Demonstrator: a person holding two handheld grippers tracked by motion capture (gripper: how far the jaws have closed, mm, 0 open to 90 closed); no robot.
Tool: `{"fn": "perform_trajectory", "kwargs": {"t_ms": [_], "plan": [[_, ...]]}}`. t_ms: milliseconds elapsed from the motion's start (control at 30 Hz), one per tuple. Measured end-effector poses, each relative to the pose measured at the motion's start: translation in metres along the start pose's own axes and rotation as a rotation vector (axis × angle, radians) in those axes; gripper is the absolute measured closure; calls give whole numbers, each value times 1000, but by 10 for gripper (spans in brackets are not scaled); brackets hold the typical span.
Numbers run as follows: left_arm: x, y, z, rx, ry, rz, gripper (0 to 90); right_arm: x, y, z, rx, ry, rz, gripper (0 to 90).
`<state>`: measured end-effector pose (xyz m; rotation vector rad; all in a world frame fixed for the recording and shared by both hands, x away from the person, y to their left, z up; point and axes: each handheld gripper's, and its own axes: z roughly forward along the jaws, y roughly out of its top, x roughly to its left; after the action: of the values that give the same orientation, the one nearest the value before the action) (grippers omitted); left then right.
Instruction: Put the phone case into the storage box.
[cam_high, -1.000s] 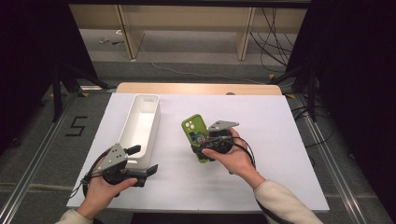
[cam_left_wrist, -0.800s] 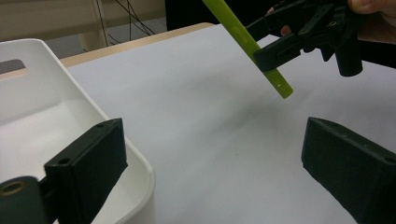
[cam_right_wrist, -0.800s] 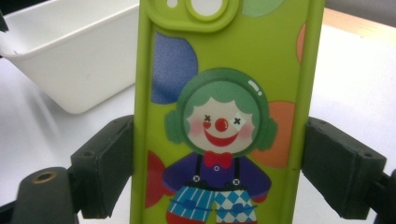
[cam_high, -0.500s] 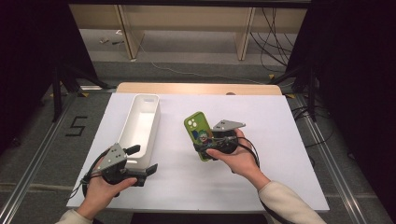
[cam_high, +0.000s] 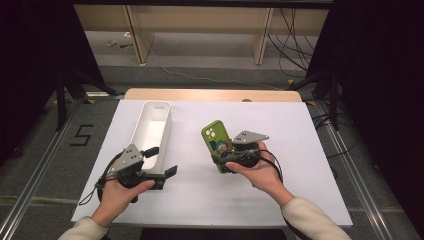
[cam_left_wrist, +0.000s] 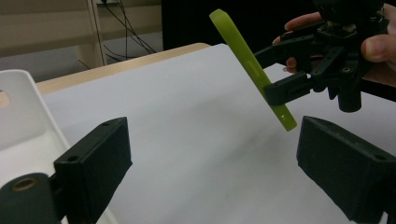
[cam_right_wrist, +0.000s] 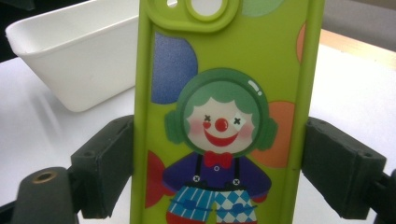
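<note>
High view: right gripper (cam_high: 225, 161) pinches a green phone case (cam_high: 218, 145) above the table (cam_high: 300, 150), beside the tray (cam_high: 150, 131). Left gripper view: left gripper (cam_left_wrist: 210, 163) is spread, empty. Right gripper view: jaws press the case's long edges; it seems light, bendable, somewhat slippery.

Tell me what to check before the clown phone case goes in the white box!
1. Right gripper clamps the phone case by both edges: ok.
2. Case lifted off the table: ok, it hangs tilted in the air.
3. White bin has room inside: ok, as far as visible.
4. Left gripper out of the way: ok, open, beside the bin.
5. Grip firm enough: cannot tell.
</note>
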<state>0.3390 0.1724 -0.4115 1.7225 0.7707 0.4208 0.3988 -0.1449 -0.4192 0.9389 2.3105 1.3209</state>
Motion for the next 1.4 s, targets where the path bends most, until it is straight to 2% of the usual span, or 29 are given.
{"fn": "perform_trajectory", "kwargs": {"t_ms": [400,700,867,1067,1400], "plan": [[-5,17,31,-5,-33,40,95,-5,-5,-13,-33,9,-9,164],[-11,28,57,-6,-68,60,95,-9,-7,-15,-41,0,-6,164],[-9,34,66,-12,-80,71,93,-11,-9,-17,-43,-4,-1,164],[-4,37,75,-12,-88,85,88,-12,-10,-16,-44,-4,2,164],[-2,34,87,3,-120,76,83,-14,-13,-12,-38,-10,10,164]]}}
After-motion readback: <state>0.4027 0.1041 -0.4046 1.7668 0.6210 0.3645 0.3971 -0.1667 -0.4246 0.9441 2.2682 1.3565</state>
